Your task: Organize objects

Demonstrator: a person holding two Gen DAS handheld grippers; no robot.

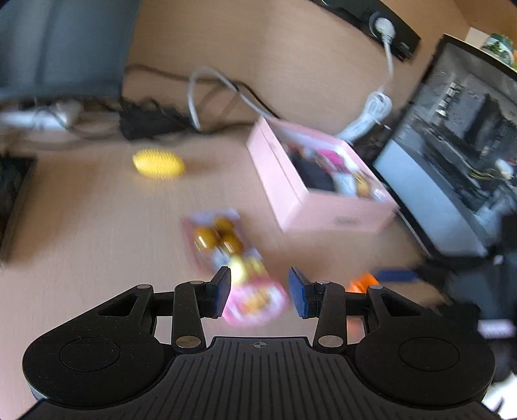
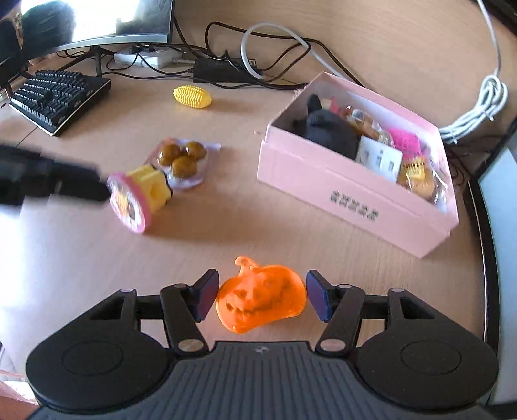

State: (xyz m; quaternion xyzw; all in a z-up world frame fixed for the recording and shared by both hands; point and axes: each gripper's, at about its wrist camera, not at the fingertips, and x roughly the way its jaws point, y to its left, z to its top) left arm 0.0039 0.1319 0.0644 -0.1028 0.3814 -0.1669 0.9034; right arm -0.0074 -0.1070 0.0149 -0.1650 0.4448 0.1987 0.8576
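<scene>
The right hand-held gripper (image 2: 261, 299) has a translucent orange pumpkin (image 2: 260, 295) lying between its blue pads; the pumpkin fills most of the gap, its left edge at the left pad and its right edge just short of the right pad, so whether the pads press on it cannot be told. It sits low over the wooden bench (image 2: 200, 232), in front of the pink box (image 2: 355, 190).

The left hand-held gripper (image 1: 260, 290) stands partly closed around a yellow toy with a round pink-rimmed base (image 1: 255, 294). In the right wrist view that toy (image 2: 142, 194) juts from the blurred black fingers at the left, lifted off the bench, so it is held.

Just beyond the toy lies a clear packet of brown balls (image 2: 182, 158), flat on the bench. Farther back rests a yellow corn cob (image 2: 193, 97), well apart from both hand-held grippers. The pink box is open and crowded: a black plush, a pink knit piece and wrapped snacks fill it. A keyboard (image 2: 58, 97) and a monitor (image 2: 119, 22) stand at the far left, with cables along the back
</scene>
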